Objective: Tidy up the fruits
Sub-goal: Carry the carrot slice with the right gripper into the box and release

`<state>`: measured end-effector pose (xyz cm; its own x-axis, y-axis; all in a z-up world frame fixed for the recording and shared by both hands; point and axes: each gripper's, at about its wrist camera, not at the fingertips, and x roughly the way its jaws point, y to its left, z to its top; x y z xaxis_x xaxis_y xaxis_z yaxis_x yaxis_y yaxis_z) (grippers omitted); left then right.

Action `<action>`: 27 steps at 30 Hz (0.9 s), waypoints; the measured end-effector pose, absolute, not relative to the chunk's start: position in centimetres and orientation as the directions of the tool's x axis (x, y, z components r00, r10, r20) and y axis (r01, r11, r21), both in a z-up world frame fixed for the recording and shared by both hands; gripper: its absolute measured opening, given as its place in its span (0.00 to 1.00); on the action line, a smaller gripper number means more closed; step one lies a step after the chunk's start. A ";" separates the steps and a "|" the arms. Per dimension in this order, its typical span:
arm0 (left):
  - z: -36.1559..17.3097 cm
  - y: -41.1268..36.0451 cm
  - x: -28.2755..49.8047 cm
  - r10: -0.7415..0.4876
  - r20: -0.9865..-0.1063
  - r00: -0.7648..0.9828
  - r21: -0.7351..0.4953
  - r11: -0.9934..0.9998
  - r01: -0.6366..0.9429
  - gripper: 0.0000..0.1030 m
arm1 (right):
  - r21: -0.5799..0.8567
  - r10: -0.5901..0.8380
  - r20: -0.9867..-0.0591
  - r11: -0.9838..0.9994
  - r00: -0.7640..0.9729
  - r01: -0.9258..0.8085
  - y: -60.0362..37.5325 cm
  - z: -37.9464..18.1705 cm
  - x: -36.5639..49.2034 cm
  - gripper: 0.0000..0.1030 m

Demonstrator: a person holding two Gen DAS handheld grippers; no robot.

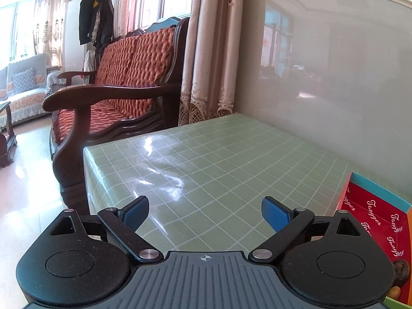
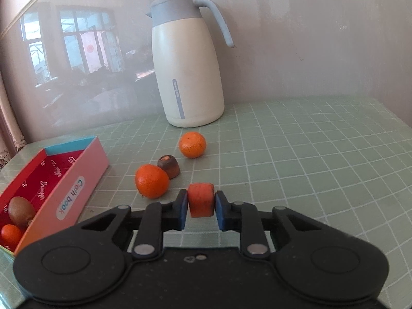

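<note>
Right hand-held gripper (image 2: 201,207) is clamped on an orange carrot chunk (image 2: 200,200), blue pads pressing both flanks, chunk upright with its cut top showing, apparently just clear of the table (image 2: 309,154). Step in hand looks like carrying it to the open pink-and-red box (image 2: 77,180) at about 9 o'clock of the gripper; best to keep the squeeze steady, lift enough to clear the box's pink side wall, and swing around the near orange (image 2: 152,180) at 10 o'clock so it doesn't get knocked and roll. Release low over the red floor, away from the kiwi (image 2: 21,210) and the small orange fruit (image 2: 10,233) already inside. The chunk is stubby, matte, slightly rough-skinned, flat-ended; it should sit without rolling. Still loose on the table: a brown stub piece (image 2: 169,166) touching the near orange, and a second orange (image 2: 192,144) at 12 o'clock, in front of the white jug (image 2: 188,72). Left hand-held gripper (image 1: 205,213) hovers wide open over bare green checked cloth, holding nothing, the box edge at its 3 o'clock.
</note>
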<state>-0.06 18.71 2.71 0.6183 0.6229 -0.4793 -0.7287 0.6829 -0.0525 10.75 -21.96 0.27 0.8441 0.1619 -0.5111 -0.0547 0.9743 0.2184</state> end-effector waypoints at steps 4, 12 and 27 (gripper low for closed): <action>2.7 19.2 -0.3 0.626 -0.487 0.609 -0.061 0.671 -0.739 0.91 | 0.216 0.248 -0.440 0.962 0.863 -0.167 -19.7 2.1 9.6 0.21; 2.6 20.2 -1.2 0.649 -0.485 0.586 -0.054 0.646 -0.761 0.91 | 0.270 0.479 -0.405 0.876 0.779 -0.398 -13.9 3.6 9.0 0.21; 2.3 23.3 -2.9 0.677 -0.496 0.545 -0.059 0.599 -0.798 0.91 | 0.218 0.583 -0.469 0.805 0.664 -0.552 -6.1 2.4 8.4 0.26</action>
<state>-2.86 23.26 2.33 0.5446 0.6766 -0.4957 -0.7983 0.5994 -0.0588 8.40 -6.15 2.35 0.6639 0.5827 -0.4687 -0.5525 0.8046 0.2177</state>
